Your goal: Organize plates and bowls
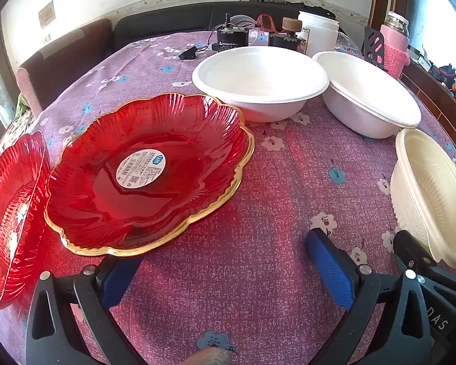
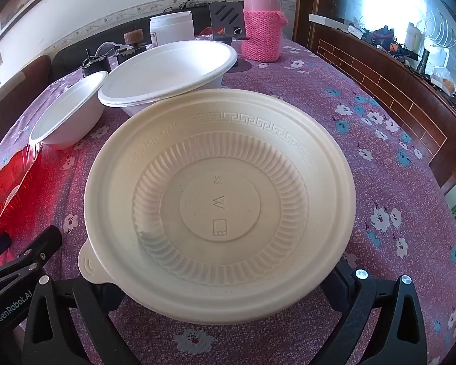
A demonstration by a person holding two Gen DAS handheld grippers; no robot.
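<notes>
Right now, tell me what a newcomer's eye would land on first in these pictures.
The red glass plate with a gold rim glows at the left of the purple floral tablecloth, a second red plate overlapping its left edge. The cream ribbed plastic bowl fills the right wrist view, directly ahead of the open right tongs. Behind it stand two white bowls and a pink thermos.

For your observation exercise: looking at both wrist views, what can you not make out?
- Second red plate: left wrist view, cut off by the left edge.
- Sticker text on the near red plate: too small.
- Right hand-held gripper fingertips: right wrist view, hidden beneath the cream bowl.
</notes>
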